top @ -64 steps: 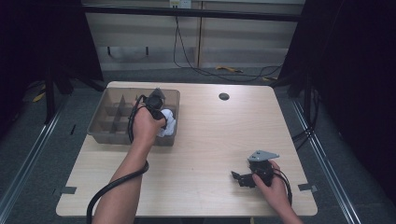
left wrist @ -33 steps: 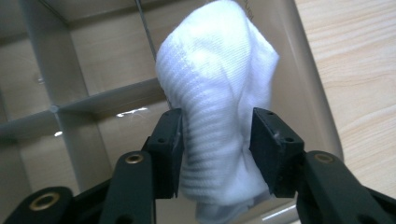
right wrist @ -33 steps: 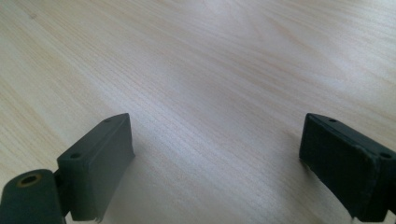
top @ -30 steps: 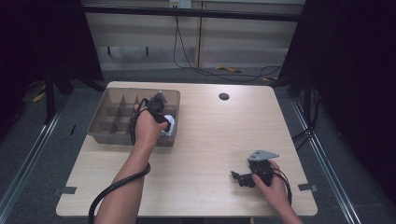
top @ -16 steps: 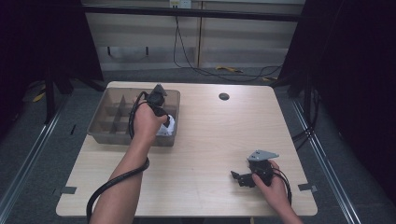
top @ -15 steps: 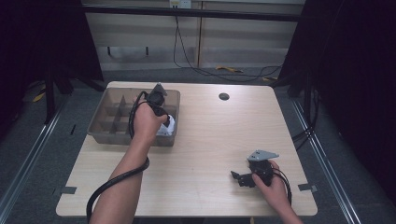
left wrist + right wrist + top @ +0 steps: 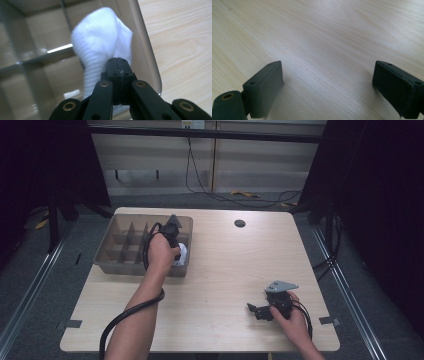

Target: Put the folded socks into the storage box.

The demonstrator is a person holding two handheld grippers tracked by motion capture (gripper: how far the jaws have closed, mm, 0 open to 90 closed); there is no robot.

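pale wood table, unlabelled white sock in shut left tongs

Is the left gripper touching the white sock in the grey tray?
Touching. In the left gripper view the left gripper has its jaws closed together, pinching the white sock inside the grey tray.

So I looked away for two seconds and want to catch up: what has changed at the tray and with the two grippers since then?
The left gripper has just been closing and now pinches the white sock in the end compartment of the divided tray. The hand barely shifted. The right gripper stayed open, resting on the table at the near right.
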